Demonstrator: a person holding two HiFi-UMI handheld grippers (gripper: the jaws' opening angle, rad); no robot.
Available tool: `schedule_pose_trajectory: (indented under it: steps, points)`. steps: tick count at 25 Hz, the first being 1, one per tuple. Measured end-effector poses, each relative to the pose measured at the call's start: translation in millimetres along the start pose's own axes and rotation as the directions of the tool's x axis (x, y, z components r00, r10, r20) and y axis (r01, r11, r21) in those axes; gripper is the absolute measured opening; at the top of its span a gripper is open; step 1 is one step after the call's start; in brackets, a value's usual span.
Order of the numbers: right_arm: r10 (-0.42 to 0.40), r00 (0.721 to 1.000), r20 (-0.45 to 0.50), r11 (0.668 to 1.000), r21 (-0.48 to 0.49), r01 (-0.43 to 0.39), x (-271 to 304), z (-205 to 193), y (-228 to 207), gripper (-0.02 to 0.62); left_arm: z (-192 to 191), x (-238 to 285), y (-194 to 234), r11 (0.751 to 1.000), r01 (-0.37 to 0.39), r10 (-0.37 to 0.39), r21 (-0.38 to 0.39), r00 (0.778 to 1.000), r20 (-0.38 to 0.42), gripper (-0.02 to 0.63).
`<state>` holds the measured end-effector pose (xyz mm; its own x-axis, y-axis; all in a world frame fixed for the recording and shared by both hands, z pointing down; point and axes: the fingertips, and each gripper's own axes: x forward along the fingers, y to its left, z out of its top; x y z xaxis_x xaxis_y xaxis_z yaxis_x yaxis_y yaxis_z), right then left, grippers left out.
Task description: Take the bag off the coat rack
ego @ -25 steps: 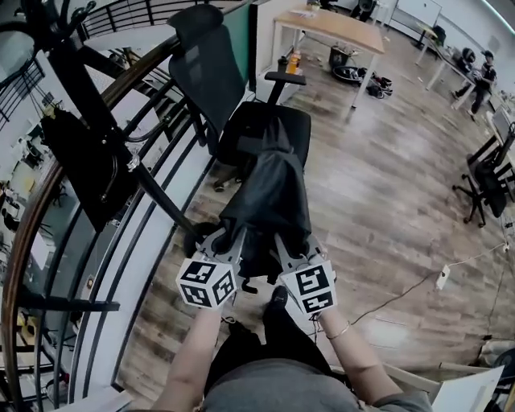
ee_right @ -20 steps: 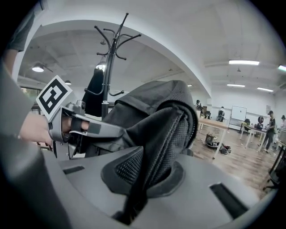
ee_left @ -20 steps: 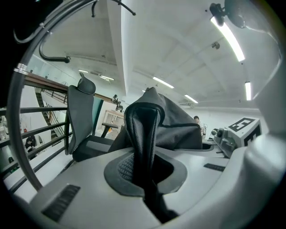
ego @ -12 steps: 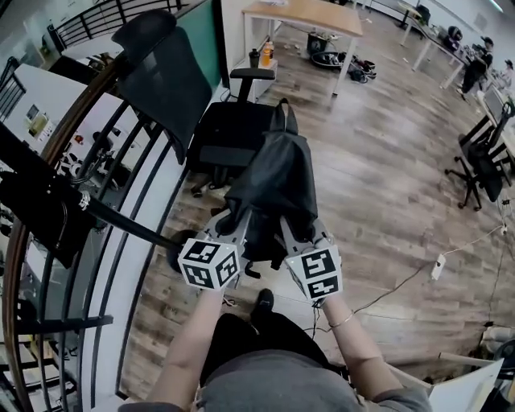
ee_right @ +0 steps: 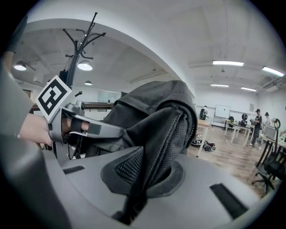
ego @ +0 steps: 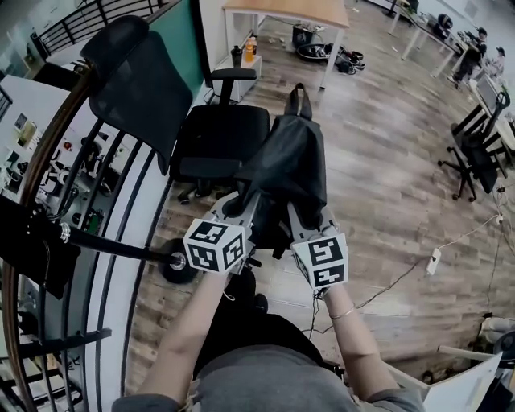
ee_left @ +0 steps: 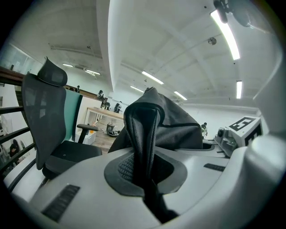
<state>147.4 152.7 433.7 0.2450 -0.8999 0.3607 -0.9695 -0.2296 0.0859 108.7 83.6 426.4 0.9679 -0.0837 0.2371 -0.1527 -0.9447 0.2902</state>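
Note:
The black bag (ego: 290, 165) hangs in the air in front of me, off the coat rack (ego: 121, 248), whose dark pole and base lie at the head view's left. My left gripper (ego: 245, 211) is shut on one padded shoulder strap (ee_left: 142, 143). My right gripper (ego: 299, 216) is shut on the other strap (ee_right: 165, 143). Both straps run down between the jaws in the gripper views. The bag's body (ee_right: 152, 107) bulges just beyond the right jaws. The rack's hooked top (ee_right: 80, 42) shows behind the left gripper in the right gripper view.
A black office chair (ego: 217, 141) stands just left of the bag. A curved railing (ego: 48, 161) runs along the left. A wooden desk (ego: 290, 12) is farther ahead. A cable with a power strip (ego: 434, 261) crosses the wood floor at right, near another chair (ego: 475, 157).
Both grippers and the bag have swung away from the coat rack toward the office chair. The rack has slid to the head view's left edge. Both grips are unchanged.

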Motion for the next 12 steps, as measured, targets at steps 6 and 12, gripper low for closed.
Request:
schedule_pose_trajectory:
  steps: [6,12]
  points:
    - [-0.066,0.997,-0.04,0.998,0.02,0.067,35,-4,-40,0.02,5,57,20,0.997,0.077,-0.077,-0.004,0.997,-0.028,0.031]
    - [-0.149,0.987,-0.053,0.987,0.045,0.152,68,7,-91,0.018,28,120,34,0.986,0.165,-0.165,-0.003,0.985,-0.049,0.031]
